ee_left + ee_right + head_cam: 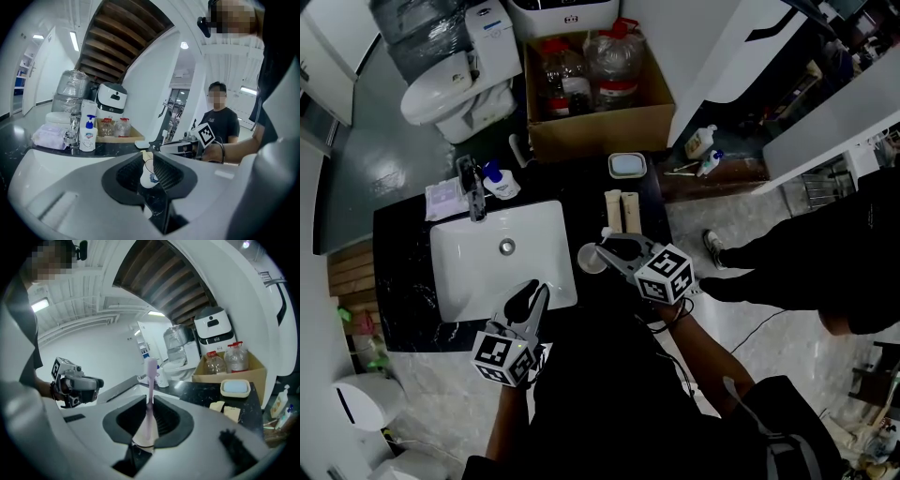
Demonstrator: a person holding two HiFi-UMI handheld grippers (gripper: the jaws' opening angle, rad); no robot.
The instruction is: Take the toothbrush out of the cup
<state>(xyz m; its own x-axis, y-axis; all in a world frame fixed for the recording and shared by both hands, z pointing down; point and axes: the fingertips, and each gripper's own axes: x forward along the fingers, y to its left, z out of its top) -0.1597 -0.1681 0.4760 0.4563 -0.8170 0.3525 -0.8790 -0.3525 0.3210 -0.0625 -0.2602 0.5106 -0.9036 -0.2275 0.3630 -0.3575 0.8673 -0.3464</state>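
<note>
Gripping the toothbrush (150, 380) upright in my right claw (607, 249), directly over the cup (592, 260) so it lifts out straight; left claw (530, 298) empty, jaws apart, parked left of the cup, out of the way.

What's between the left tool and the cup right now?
Nothing stands there. In the head view, only the white corner of the sink and a strip of bare black counter separate the left tool from the cup.

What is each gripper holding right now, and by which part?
Right gripper is clamped on the toothbrush by its handle, brush head pointing up. Left gripper holds nothing, jaws apart.
</note>
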